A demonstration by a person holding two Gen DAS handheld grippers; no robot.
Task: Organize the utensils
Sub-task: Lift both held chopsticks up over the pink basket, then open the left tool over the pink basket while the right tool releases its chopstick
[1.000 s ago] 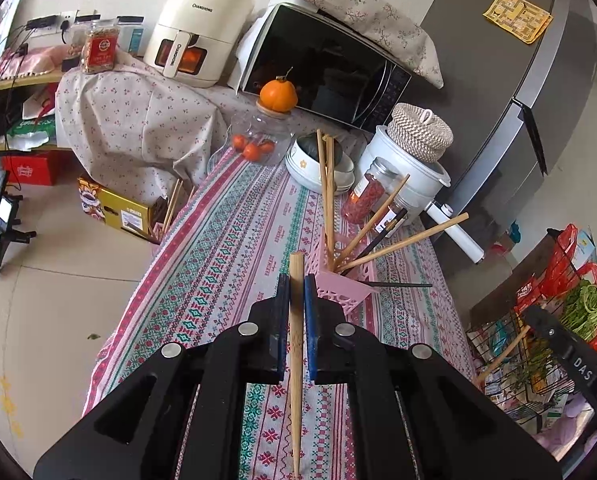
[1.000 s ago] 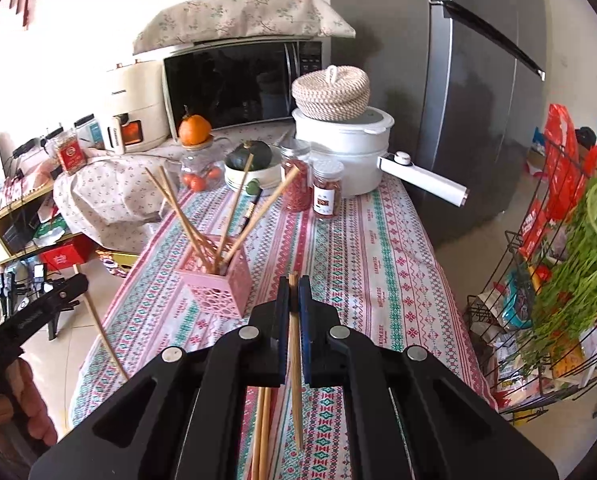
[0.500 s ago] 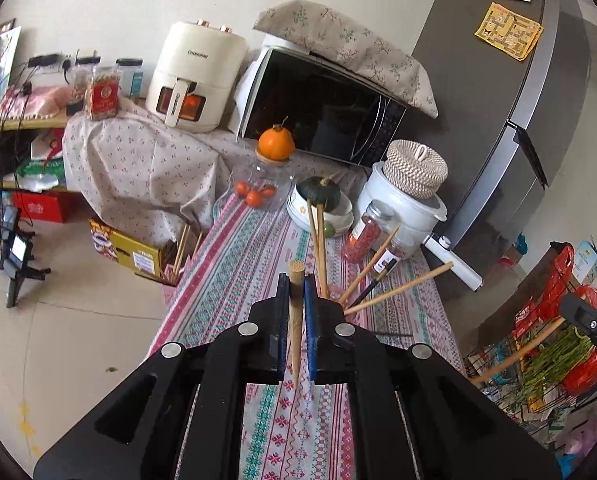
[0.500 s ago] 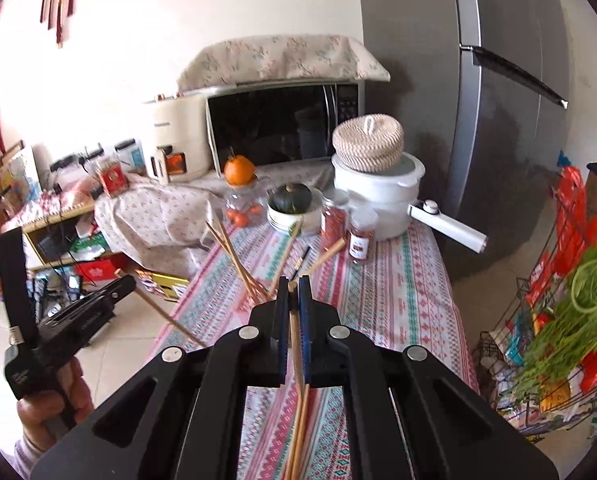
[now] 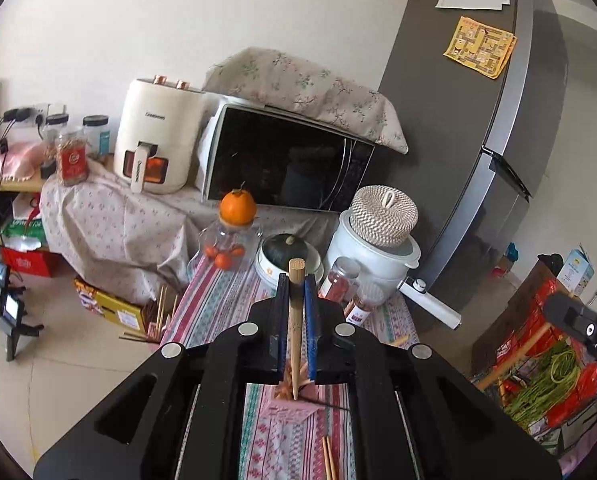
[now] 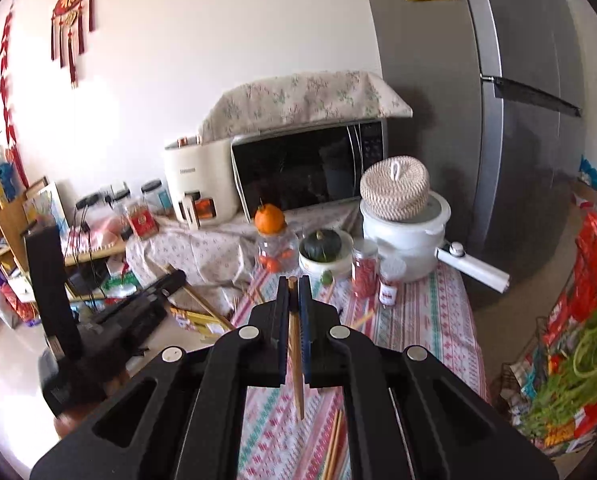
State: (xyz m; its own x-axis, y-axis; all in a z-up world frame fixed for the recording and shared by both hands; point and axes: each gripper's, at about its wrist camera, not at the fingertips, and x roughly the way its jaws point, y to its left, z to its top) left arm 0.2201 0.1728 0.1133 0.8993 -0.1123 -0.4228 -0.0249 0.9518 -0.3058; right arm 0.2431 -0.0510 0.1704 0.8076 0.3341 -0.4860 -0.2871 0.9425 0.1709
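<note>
Orange (image 5: 237, 206) tops a jar (image 5: 226, 245) before the microwave (image 5: 282, 168).

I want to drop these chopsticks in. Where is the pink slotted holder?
Left wrist view: the pink slotted holder stands on the striped tablecloth directly beneath the left gripper, mostly hidden by it.

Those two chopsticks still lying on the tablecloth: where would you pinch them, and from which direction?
Probably near the middle of the chopsticks, coming down from above with the fingers either side. They lie flat and side by side on the tablecloth, so only the thin flanks offer a grip. Both the left gripper and the right gripper already hold a chopstick each.
</note>
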